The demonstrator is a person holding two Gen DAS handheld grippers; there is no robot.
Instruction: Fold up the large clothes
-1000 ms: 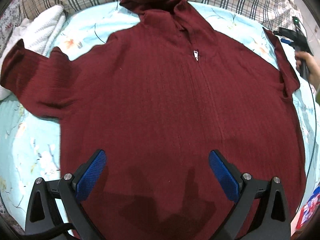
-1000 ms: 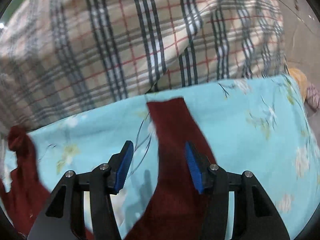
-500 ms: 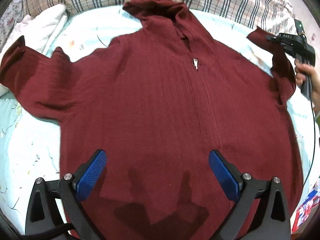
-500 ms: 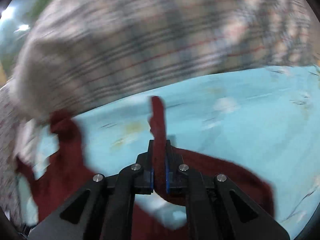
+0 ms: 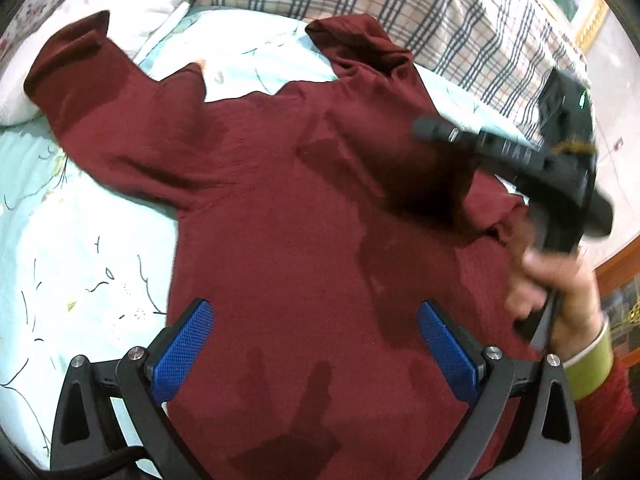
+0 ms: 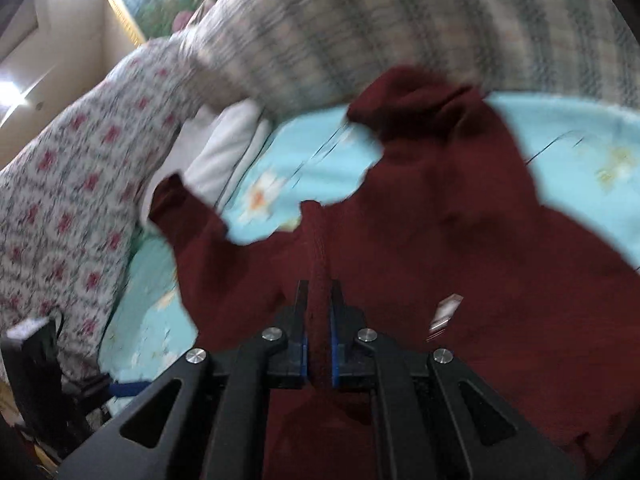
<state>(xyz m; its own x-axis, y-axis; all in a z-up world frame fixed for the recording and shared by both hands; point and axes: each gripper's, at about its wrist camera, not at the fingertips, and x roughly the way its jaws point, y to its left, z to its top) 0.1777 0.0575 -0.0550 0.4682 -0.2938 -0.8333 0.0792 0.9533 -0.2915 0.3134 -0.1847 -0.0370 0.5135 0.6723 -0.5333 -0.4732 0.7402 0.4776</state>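
Observation:
A dark red hooded sweater [image 5: 272, 232] lies front up on the light blue floral bedsheet [image 5: 80, 264]. Its hood [image 5: 360, 44] points toward the plaid pillows, and one sleeve [image 5: 88, 80] stretches to the far left. My right gripper [image 6: 319, 312] is shut on the cuff of the other sleeve [image 6: 318, 248] and holds it above the sweater's chest, near the zipper pull [image 6: 444, 312]. In the left wrist view the right gripper [image 5: 436, 130] hangs over the sweater's right half with the sleeve drooping under it. My left gripper [image 5: 316, 344] stands open above the sweater's lower part, holding nothing.
Plaid pillows [image 5: 440, 20] line the far edge of the bed. A white folded towel [image 5: 132, 12] lies at the far left, beside a flowered quilt [image 6: 60, 200]. A hand [image 5: 560, 288] with a green bangle holds the right gripper. Wooden furniture [image 5: 616, 264] stands at the right.
The right gripper closed on the sleeve's cuff, lifted it and swept it leftward over the sweater's chest. The left gripper, still open, shifted a little, so the sweater appears turned.

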